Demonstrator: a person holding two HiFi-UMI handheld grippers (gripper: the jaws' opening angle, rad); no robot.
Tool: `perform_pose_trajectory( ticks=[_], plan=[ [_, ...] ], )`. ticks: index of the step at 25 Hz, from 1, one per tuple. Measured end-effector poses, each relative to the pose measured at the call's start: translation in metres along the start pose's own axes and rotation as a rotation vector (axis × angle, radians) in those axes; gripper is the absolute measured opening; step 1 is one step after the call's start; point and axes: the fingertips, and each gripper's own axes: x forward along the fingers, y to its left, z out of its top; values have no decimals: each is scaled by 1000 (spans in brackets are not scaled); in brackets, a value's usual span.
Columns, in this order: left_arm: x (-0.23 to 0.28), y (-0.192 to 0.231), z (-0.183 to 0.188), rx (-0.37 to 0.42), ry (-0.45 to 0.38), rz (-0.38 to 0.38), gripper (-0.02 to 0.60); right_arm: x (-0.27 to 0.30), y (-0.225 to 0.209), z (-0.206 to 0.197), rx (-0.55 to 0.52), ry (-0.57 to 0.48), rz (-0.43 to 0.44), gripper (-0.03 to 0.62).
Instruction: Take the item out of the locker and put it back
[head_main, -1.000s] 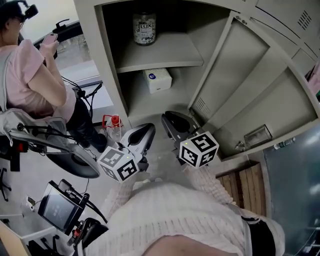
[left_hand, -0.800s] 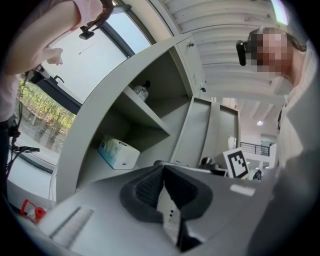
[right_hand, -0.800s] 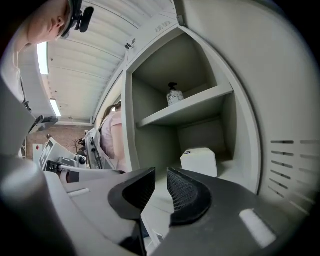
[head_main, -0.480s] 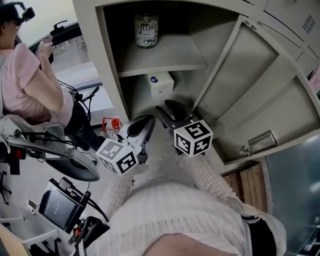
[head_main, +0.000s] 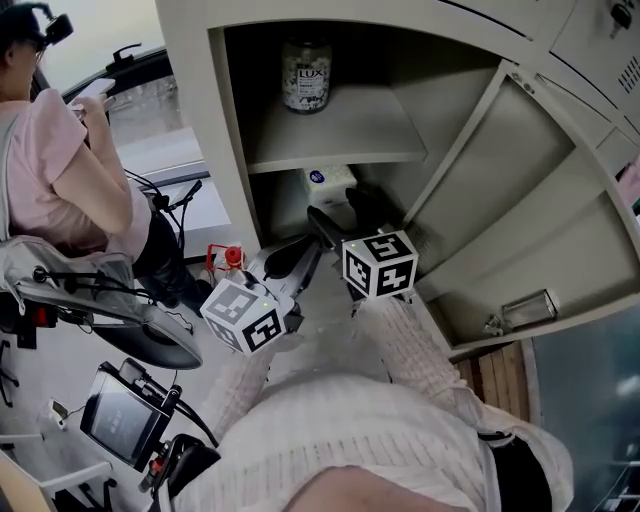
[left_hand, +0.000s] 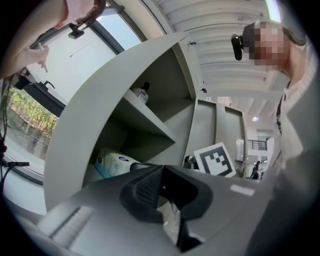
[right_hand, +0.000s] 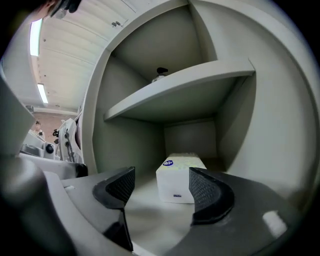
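Right gripper view: tissue box (right_hand: 178, 180) lies lengthwise inward.

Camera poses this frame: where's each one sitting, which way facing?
Head view: on the head, steeply down into the locker; sleeves, left gripper, right gripper show.
Left gripper view: on left gripper, faces locker front; shut jaws show.
Right gripper view: into lower compartment; jaws, just opening, frame the untouched tissue box.
Shared: all see tissue box.

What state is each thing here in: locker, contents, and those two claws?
Grey metal locker door: swung open.
Dark-capped labelled bottle: upright on the upper shelf.
White tissue box: resting in the lower compartment, ungripped.
Right gripper: open, jaws just been opening, nothing between them.
Left gripper: shut, empty.
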Motion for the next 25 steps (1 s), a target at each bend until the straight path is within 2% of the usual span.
perform_pose_trajectory(
  ticks=[7,15,25],
  plan=[
    [2,5,-3,-17,12,-9,8,14,-23,-2,6,25,-115,417],
    [4,7,-5,-27,15,-23,8,29,-34,-2,-7,45,-154,457],
    [2,12,1,-27,3,-15,8,31,-50,-2,-57,70,-188,466]
  ],
)
